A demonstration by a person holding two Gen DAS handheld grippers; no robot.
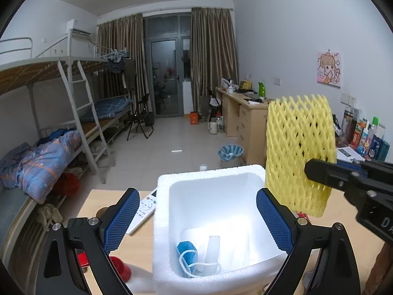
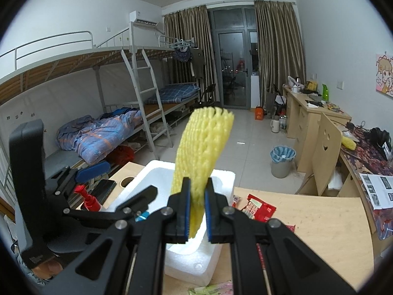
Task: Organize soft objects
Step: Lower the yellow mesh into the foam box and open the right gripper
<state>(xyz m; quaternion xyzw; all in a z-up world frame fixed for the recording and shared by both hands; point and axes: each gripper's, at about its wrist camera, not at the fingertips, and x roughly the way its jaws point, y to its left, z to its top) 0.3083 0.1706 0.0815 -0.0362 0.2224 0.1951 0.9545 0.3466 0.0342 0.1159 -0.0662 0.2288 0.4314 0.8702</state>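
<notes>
Scene: A white foam box stood on a wooden desk in a dormitory room, with bunk beds along the far wall.
Right gripper: The right gripper was clamped on the lower end of a yellow foam fruit net, which stood upright between its blue pads, just above the box.
Left gripper: The left gripper hung over the box with its jaws wide apart and nothing between them.
In the box: A blue face mask and pale soft packing pieces lay on the bottom.
Step in hand: By the look of it, the net was next to go in.
How to do it well: The net should be carried over the middle of the opening, tipped downward and lowered below the rim before the pads part, since so light a piece could catch on the edge or spring out.
Left hand's part: It would do best to draw aside and leave the opening free.
Nearby: A remote control, a red-capped bottle and red snack wrappers lay beside the box.
</notes>
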